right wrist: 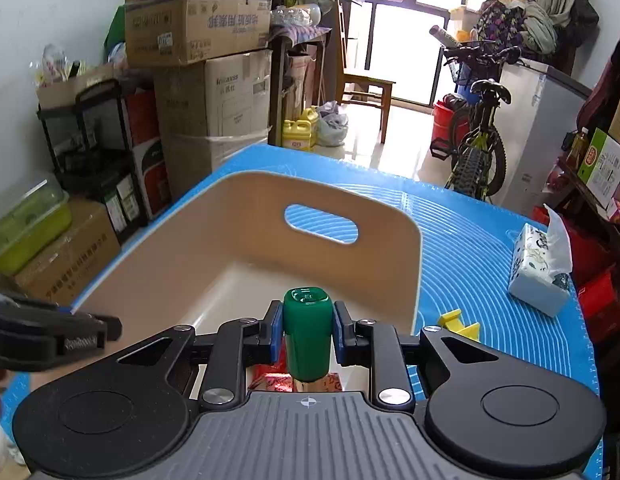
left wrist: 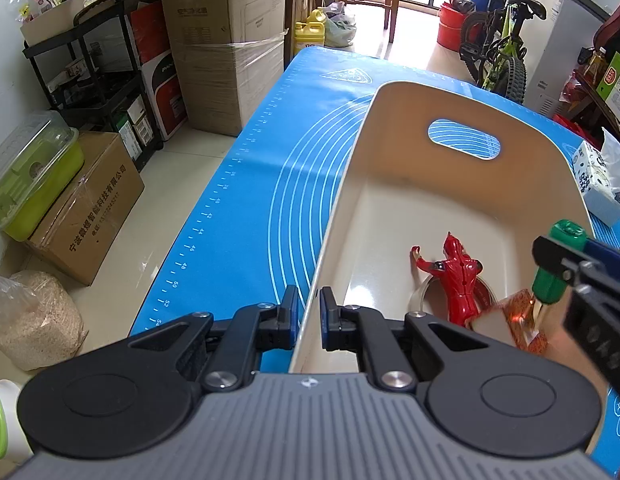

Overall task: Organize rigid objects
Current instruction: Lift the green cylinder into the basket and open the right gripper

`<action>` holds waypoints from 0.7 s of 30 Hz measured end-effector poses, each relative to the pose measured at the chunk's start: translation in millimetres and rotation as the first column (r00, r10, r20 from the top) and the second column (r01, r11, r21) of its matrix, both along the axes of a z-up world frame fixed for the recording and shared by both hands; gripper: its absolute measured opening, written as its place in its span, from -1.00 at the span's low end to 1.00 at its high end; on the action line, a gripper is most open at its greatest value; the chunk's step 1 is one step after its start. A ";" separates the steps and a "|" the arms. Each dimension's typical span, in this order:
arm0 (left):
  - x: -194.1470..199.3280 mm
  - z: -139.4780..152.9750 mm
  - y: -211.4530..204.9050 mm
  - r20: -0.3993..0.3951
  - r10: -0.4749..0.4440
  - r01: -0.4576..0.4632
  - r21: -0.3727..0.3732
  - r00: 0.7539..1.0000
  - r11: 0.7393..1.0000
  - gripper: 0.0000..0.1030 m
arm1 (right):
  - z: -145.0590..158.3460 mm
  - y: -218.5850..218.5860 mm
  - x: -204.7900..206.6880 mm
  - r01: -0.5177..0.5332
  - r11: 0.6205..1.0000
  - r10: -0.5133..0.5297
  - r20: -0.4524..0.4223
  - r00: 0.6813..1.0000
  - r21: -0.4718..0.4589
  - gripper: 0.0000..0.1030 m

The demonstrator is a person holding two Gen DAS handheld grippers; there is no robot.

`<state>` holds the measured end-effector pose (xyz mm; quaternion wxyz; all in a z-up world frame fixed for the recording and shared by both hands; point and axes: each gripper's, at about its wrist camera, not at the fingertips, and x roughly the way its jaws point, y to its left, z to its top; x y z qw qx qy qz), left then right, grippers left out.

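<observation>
The left tool (left wrist: 308,312) pinches the cream bin's (left wrist: 352,184) side wall. The right tool (right wrist: 307,330) is clamped on a green-capped object (right wrist: 307,336), perhaps a bottle, above the bin holding a red figurine (left wrist: 462,276).

A lived-in home room doubling as storage

Taped cardboard boxes (right wrist: 213,92) are piling up against the wall beside a black shelf cart (left wrist: 89,80), a child's bicycle (right wrist: 478,136) is leaning by a white chest freezer (right wrist: 542,128), yellow jugs (right wrist: 297,132) are sitting on the tiled floor, and daylight is streaming through a balcony door behind a wooden chair (right wrist: 366,92).
</observation>
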<state>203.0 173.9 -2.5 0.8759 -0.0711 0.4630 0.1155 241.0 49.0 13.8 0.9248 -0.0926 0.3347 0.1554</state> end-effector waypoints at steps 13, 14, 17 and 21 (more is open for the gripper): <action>0.6 0.6 -2.2 0.002 -0.002 0.002 -0.002 1.000 1.000 -0.75 | -23.9 -9.5 6.1 0.017 1.000 -0.020 -0.120 0.993 -0.025 -0.09; 0.7 0.5 -2.5 0.001 -0.002 0.002 0.001 1.000 1.000 -0.75 | -23.9 -9.5 6.1 0.017 1.000 -0.020 -0.120 0.993 -0.025 0.06; 0.6 0.2 -2.5 0.001 -0.002 0.002 0.001 1.000 1.000 -0.75 | -10.1 -16.3 2.4 0.024 1.000 -0.023 -0.087 0.996 0.001 0.19; 0.2 0.4 -1.6 0.001 -0.001 0.001 -0.005 1.000 1.000 -0.75 | 5.2 -31.1 -3.8 0.040 0.998 -0.036 -0.062 0.997 0.053 0.34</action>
